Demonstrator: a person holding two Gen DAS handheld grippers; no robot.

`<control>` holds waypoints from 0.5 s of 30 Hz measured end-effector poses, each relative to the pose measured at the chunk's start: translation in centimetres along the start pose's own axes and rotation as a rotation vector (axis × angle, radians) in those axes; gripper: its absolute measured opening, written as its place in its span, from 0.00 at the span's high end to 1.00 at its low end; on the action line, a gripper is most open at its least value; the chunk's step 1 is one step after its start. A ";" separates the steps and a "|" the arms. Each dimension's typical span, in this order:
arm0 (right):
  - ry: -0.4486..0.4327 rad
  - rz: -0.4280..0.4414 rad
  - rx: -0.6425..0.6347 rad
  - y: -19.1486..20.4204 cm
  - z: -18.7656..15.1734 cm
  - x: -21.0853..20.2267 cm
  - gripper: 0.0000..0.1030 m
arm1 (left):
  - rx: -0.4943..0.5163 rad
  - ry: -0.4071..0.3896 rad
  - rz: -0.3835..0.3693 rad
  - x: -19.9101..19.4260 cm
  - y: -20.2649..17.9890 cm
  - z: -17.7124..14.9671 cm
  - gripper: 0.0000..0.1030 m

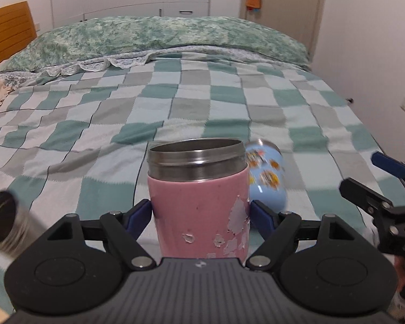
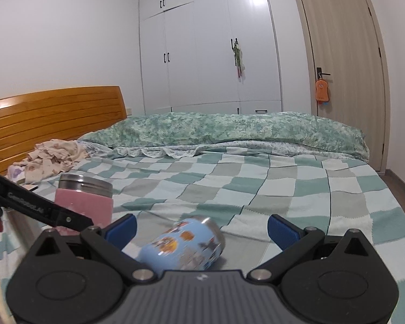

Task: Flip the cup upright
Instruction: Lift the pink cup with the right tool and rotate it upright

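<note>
The left gripper (image 1: 201,214) has its blue fingers (image 1: 139,214) pressed against both sides of the pink cup (image 1: 198,202), which stands upright on the checked bedspread (image 1: 175,108), steel mouth up. The right gripper (image 2: 201,230) is spread wide around nothing; a blue printed cup (image 2: 182,245) lies on its side between its fingers, untouched. A steel cup (image 1: 2,224) lies at the left edge.
</note>
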State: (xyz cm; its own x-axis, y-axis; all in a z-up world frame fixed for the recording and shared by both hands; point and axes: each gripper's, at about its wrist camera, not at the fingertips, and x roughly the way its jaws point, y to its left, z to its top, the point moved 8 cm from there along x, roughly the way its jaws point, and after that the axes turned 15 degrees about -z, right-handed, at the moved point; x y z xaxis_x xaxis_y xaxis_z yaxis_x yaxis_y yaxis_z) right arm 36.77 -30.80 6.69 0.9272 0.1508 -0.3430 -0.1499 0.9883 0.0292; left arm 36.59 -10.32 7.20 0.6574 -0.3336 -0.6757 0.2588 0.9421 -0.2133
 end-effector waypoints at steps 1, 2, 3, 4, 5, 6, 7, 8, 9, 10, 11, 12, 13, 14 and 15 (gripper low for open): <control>0.003 0.002 -0.004 0.3 -0.3 -0.9 0.00 | 0.007 0.011 -0.011 -0.8 -0.3 -0.8 0.22; 0.009 0.003 -0.011 0.8 -0.7 -1.9 0.00 | 0.011 0.024 -0.023 -1.4 -0.5 -1.5 0.22; 0.015 0.005 -0.016 1.1 -1.1 -2.8 0.00 | 0.012 0.043 -0.040 -2.1 -0.7 -2.5 0.22; 0.019 0.009 -0.020 1.5 -1.5 -3.6 0.00 | 0.009 0.063 -0.059 -2.7 -0.9 -3.3 0.22; 0.025 0.012 -0.025 1.9 -2.1 -4.6 0.00 | 0.004 0.085 -0.074 -3.1 -1.0 -4.2 0.22; 0.029 0.014 -0.026 2.2 -2.5 -5.3 0.00 | -0.002 0.114 -0.089 -3.5 -1.0 -5.1 0.22; 0.033 0.015 -0.028 2.5 -3.0 -6.2 0.00 | -0.003 0.143 -0.105 -3.9 -1.1 -6.0 0.22; 0.038 0.016 -0.028 2.8 -3.6 -6.9 0.00 | 0.000 0.165 -0.117 -4.1 -1.2 -6.9 0.22; 0.045 0.018 -0.025 3.1 -4.2 -7.6 0.00 | 0.004 0.186 -0.127 -4.4 -1.3 -7.7 0.22; 0.052 0.019 -0.019 3.4 -4.7 -8.2 0.00 | 0.004 0.206 -0.137 -4.5 -1.3 -8.5 0.22; 0.061 0.018 -0.013 3.6 -5.3 -8.5 0.00 | 0.000 0.221 -0.148 -4.5 -1.3 -9.2 0.22; 0.075 0.016 -0.005 3.9 -6.0 -8.8 0.00 | -0.009 0.237 -0.161 -4.3 -1.2 -9.8 0.22; 0.087 0.014 0.003 4.0 -6.5 -9.0 0.00 | -0.014 0.245 -0.169 -4.0 -1.1 -10.3 0.22; 0.101 0.011 0.013 4.2 -7.1 -9.1 0.00 | -0.021 0.250 -0.171 -3.6 -1.0 -10.7 0.22; 0.114 0.005 0.020 4.3 -7.7 -9.2 0.00 | -0.027 0.249 -0.170 -3.2 -0.8 -11.0 0.22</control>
State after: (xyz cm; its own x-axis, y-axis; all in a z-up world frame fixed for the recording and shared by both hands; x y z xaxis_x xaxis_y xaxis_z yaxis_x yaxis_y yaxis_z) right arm 24.95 -28.14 2.71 0.8810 0.1535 -0.4476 -0.1470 0.9879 0.0496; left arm 26.49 -9.62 1.72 0.4122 -0.4707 -0.7801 0.3287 0.8754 -0.3545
